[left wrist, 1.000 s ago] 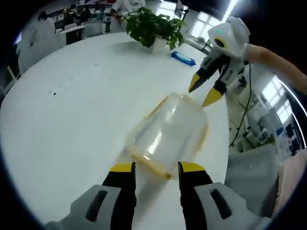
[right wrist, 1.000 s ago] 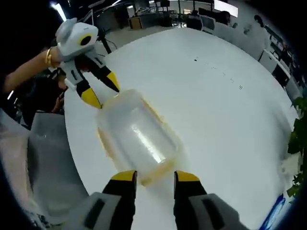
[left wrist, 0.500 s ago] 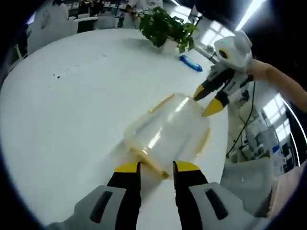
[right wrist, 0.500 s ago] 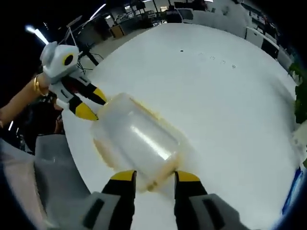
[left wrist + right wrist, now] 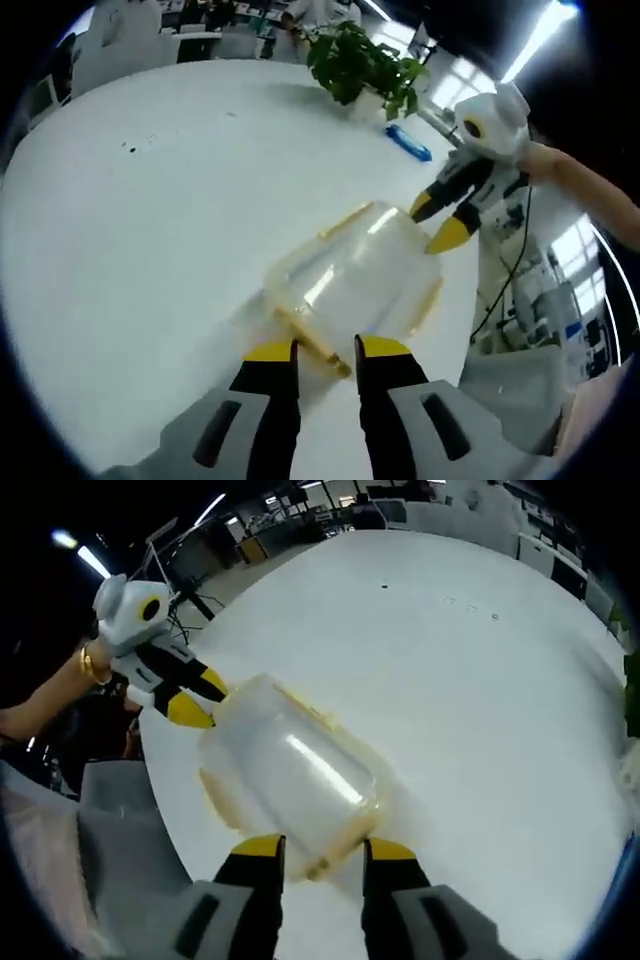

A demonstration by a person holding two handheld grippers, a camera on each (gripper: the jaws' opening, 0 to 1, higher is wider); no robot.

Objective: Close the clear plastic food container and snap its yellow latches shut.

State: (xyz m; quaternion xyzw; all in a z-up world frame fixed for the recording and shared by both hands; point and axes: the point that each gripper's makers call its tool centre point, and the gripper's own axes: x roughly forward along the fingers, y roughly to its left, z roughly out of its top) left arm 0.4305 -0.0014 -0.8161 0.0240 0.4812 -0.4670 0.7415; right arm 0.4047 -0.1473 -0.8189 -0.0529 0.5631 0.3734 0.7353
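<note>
Clear plastic container (image 5: 352,282) lies on the white desk (image 5: 150,230) between both tools, left tool (image 5: 325,350) and right tool (image 5: 315,848) each parted and empty at opposite end yellow latches (image 5: 310,338), apparently ready to press them shut.

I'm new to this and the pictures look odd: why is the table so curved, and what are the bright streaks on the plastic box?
Left gripper view: the fisheye lens bends the white table into a dome; ceiling lights glint off the clear container. Right gripper view: same bending, a white glare streak on the container, and soft, blurred edges.
</note>
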